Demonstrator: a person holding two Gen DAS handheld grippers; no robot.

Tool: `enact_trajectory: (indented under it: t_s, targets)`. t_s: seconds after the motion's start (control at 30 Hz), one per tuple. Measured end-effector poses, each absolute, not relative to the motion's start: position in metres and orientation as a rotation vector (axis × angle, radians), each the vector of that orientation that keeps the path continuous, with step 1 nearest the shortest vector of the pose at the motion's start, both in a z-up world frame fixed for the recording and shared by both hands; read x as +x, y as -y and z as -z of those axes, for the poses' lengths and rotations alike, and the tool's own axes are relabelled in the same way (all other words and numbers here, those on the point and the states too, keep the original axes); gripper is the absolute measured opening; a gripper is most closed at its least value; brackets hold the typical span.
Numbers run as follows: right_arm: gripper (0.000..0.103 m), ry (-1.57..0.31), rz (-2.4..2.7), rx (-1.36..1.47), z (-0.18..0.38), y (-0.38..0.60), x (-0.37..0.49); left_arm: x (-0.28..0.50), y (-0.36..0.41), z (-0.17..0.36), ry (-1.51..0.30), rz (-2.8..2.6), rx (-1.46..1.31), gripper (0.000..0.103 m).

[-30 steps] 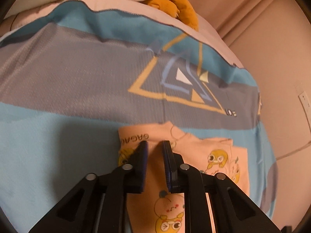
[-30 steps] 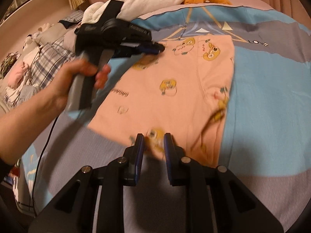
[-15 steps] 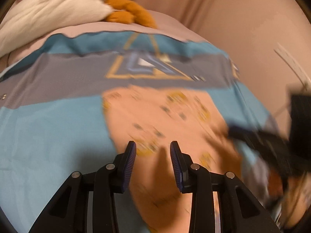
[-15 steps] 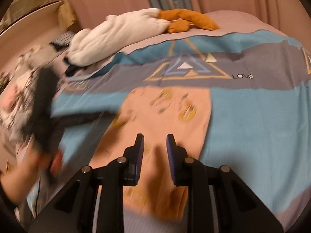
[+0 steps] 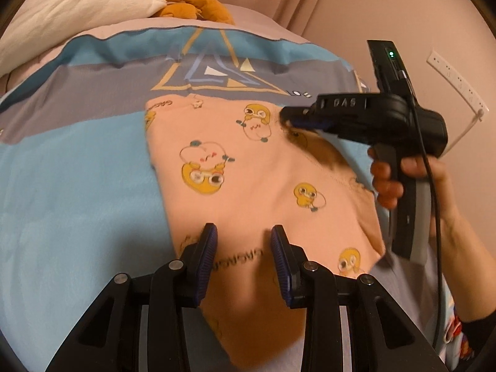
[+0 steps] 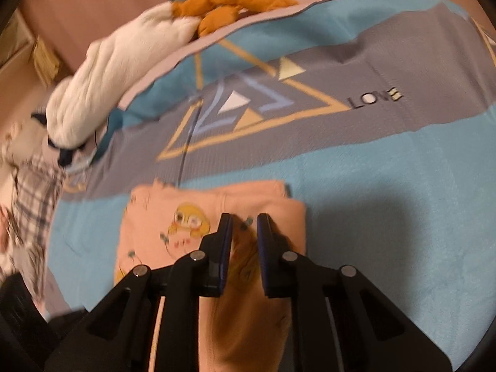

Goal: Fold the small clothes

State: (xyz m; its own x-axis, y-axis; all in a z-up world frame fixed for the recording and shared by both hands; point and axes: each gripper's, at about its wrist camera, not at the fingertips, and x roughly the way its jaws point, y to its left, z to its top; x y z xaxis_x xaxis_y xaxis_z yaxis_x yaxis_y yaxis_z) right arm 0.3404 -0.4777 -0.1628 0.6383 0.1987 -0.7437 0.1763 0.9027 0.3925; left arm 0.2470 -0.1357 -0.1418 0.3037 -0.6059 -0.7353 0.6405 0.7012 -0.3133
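A small peach-pink cotton garment printed with yellow cartoon chicks (image 5: pixel 248 179) lies flat on the bed, spread over the blue and grey bedcover with a gold triangle design (image 5: pixel 77 161), its far edge just short of the triangle. Its left side runs in a neat straight fold line, the cloth looks doubled at the near right corner, and small dark lettering shows near the top left corner and again by the near hem. The left gripper (image 5: pixel 245 232) hovers over the near hem with its blue-padded jaws parted and nothing between them; whether the tips touch the cloth I cannot tell. The right gripper (image 6: pixel 245 220) is over the garment's far right part, close to the cloth; its jaws are closing with a narrow gap left, and the blurred wrist view does not show cloth pinched between the pads. A person's hand (image 5: pixel 412 176) holds its black handle, a cable trailing down. At the head of the bed lie a white fluffy blanket (image 5: pixel 83 0) and an orange plush toy (image 5: pixel 192 0).
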Motion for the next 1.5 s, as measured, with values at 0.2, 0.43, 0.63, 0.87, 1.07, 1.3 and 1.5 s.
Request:
enact_trajectory:
  t_s: [0.2,0.43,0.63,0.87,1.07,1.3,1.5]
  targets:
    - [0.021,-0.815,-0.062,0.405,0.131,0.47,0.306,0.236,0.118,0.138,-0.964,0.823,0.018,0.034]
    - [0.021,-0.843,-0.202,0.188,0.131,0.427,0.225,0.22,0.117,0.15,-0.983,0.797,0.057,0.034]
    - [0.019,-0.928,-0.092,-0.052,0.168,0.403,0.189,0.213,0.113,0.16,-1.009,0.768,0.052,0.039]
    - [0.032,-0.965,-0.1,0.141,0.167,0.426,0.153,0.198,0.08,0.157,-1.073,0.796,-0.064,0.04]
    - [0.065,-0.917,-0.168,0.413,0.156,0.454,0.126,0.22,0.054,0.152,-1.127,0.798,-0.321,0.074]
    - [0.069,-0.887,-0.244,0.811,0.169,0.485,0.159,0.255,0.072,0.167,-1.215,0.874,-0.505,0.074]
    - [0.068,-0.92,-0.264,0.896,0.184,0.483,0.194,0.274,0.089,0.179,-1.233,0.929,-0.638,0.074]
